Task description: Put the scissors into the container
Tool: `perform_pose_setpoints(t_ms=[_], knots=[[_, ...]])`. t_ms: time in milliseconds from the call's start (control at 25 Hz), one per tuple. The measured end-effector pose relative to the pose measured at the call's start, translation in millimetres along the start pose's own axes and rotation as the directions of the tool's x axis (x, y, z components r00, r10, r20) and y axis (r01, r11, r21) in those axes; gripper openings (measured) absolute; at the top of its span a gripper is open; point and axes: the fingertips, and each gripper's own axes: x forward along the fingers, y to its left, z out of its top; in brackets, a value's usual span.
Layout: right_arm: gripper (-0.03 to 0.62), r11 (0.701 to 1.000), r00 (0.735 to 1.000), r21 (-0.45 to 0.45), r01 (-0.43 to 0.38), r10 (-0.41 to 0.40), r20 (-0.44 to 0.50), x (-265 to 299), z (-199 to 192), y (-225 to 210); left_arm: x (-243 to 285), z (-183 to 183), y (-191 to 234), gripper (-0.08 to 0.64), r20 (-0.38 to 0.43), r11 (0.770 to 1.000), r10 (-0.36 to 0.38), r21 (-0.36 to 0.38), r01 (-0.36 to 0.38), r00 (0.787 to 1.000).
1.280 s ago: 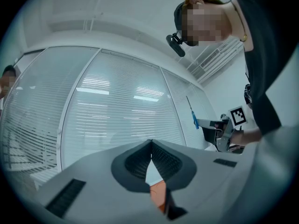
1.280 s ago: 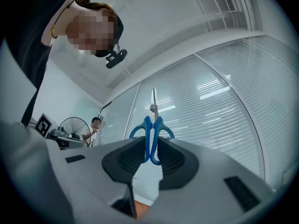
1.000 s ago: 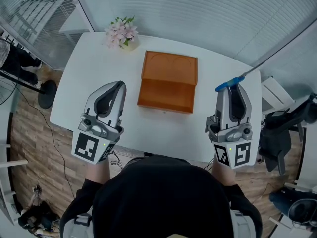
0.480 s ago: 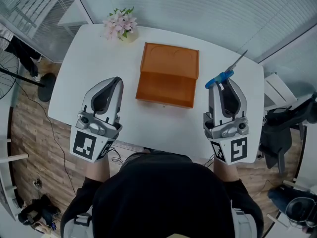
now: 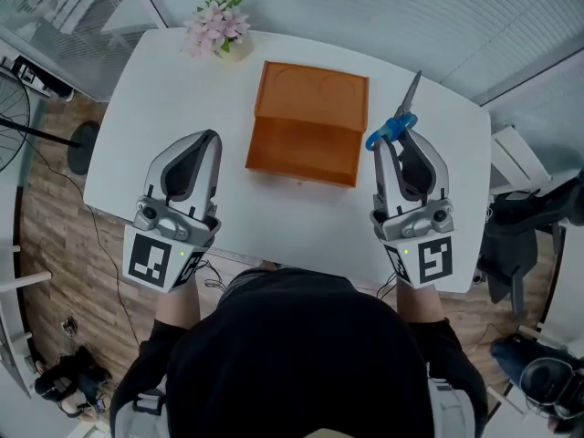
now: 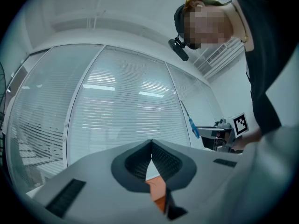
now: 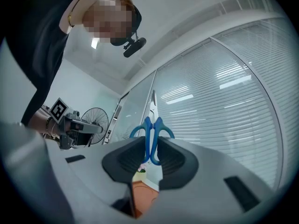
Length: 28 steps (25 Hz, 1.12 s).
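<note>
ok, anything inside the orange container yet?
Nothing seen: the container shows bare orange surfaces. The scissors sit clamped in the right hand-held gripper, outside it. Its near, darker section is not fully readable.

1. A white table point(image 5: 173, 89) with rounded corners stands on a floor point(image 5: 50, 245) of brown wood planks.
2. Beyond the table's far edge runs a curved glass wall point(image 5: 365, 16) hung with closed white blinds. Both gripper views show bright streaks on the slats.
3. A second glazed partition point(image 5: 64, 3), also with blinds, meets it at the far left.
4. Pink flowers point(image 5: 217, 33) sit on the table's far left corner.
5. A standing fan point(image 7: 95, 123) is off the table's left side, its dark round base point(image 5: 82, 147) on the floor.
6. Right of the table are a white piece of furniture point(image 5: 516, 158) and a dark bundle point(image 5: 520, 235); what they are cannot be told.
7. The ceiling is white, with a lit lamp point(image 7: 95, 43).
</note>
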Motion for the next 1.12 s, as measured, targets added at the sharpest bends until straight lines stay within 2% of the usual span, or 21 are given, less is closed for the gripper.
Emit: perform_pose_setpoints(t_ms=[160,320,640,880,1120], knots=[[0.086,1.0,1.0,-0.015,-0.021,0.021,-0.001,1,-7,2,1,2,-3,0.012,-0.001,1.0,0.002,-0.004,-0.002,1.0],[0.086,1.0,0.996,0.0,-0.028,0.028,-0.086,-1,-31,5,0,-1,-3,0.012,-0.004,1.0,0.004,-0.001,-0.004,1.0],[0.086,0.997,0.989,-0.041,-0.071,0.065,-0.136,-2,-53,10,2,0,-8,0.012,-0.011,1.0,-0.002,0.001,0.002,1.0],[0.086,0.996,0.984,0.004,-0.089,0.088,-0.155,0,-64,17,2,-1,-10,0.012,-0.015,1.0,-0.007,0.005,0.007,1.0],[0.086,0.994,0.976,-0.009,-0.111,0.108,-0.187,2,-81,21,2,-1,-9,0.012,-0.017,1.0,-0.004,0.007,0.005,1.0]])
